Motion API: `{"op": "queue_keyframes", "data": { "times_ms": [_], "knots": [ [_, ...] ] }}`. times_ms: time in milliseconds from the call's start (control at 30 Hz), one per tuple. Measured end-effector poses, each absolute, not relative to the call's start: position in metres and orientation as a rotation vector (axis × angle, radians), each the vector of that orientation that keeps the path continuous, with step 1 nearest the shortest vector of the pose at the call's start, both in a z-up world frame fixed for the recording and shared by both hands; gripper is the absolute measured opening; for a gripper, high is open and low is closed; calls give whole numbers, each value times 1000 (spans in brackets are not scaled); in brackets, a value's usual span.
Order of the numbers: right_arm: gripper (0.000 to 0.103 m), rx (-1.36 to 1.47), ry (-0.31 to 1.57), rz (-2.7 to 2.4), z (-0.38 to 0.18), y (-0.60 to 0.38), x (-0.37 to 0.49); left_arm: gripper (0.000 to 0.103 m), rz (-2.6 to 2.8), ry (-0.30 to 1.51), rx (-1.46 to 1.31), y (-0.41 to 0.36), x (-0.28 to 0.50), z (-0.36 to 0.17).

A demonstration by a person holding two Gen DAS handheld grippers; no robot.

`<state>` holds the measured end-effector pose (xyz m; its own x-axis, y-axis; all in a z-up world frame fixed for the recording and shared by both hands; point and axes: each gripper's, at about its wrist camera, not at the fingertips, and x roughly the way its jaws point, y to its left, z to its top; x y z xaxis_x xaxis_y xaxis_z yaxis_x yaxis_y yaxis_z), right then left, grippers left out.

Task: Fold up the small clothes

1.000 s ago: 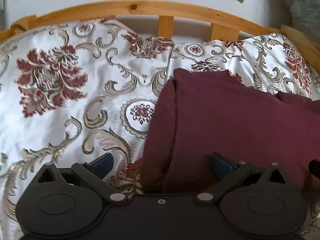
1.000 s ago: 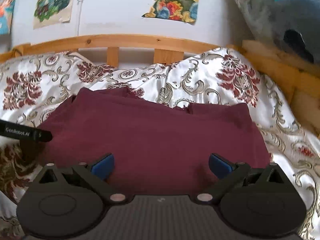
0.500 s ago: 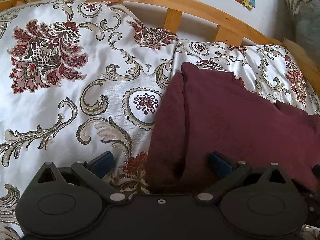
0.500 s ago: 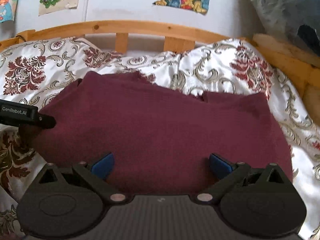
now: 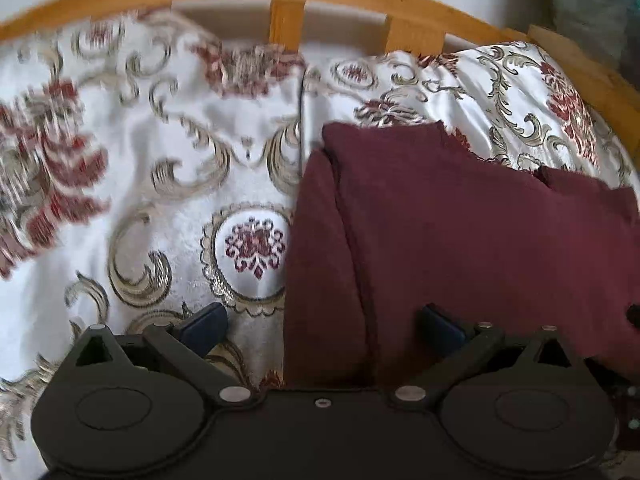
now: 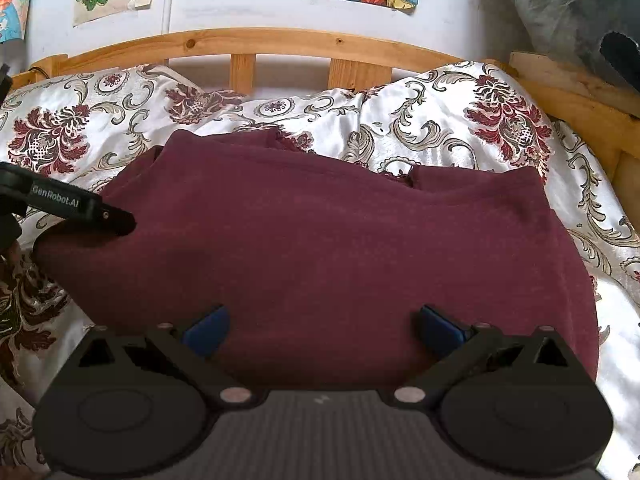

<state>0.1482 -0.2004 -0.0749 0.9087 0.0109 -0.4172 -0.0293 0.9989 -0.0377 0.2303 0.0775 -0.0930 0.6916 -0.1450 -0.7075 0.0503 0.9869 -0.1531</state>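
Floral satin bedspread (image 6: pixel 420 128) under a wooden headboard (image 6: pixel 280 42) carries the maroon garment (image 6: pixel 320 248) at centre frame, soft, light and likely to slide, best pinched at its near hem corners by left tongs (image 5: pixel 322 326) and right tongs (image 6: pixel 322 326), both wide open and empty.

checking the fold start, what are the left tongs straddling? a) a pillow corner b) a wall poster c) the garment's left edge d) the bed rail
c: the open left tongs sit over the left edge of the maroon garment, one finger over the bedspread and the other over the cloth.
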Motion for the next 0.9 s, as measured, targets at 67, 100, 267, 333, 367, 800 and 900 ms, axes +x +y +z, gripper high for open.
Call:
{"op": "queue_keyframes", "data": {
  "times_ms": [67,100,267,333,367,800,900],
  "knots": [
    [103,-41,434,17,-75,-200,149,102,-123,810,-141,81,231,-92],
    [103,-42,436,15,-75,-200,149,102,-128,814,-141,81,231,-92],
    [103,-52,435,10,-76,-198,149,92,-132,813,-117,77,227,-87],
    [103,-52,435,11,-76,-199,150,87,-111,821,-109,75,225,-84],
    [103,-51,436,11,-76,-199,150,81,-107,823,-105,73,225,-81],
    [103,-57,445,20,-73,-200,150,16,-46,911,-90,39,230,-42],
    [103,-131,419,-12,-67,-198,146,15,-108,855,-54,18,221,-21]
  ]
}}
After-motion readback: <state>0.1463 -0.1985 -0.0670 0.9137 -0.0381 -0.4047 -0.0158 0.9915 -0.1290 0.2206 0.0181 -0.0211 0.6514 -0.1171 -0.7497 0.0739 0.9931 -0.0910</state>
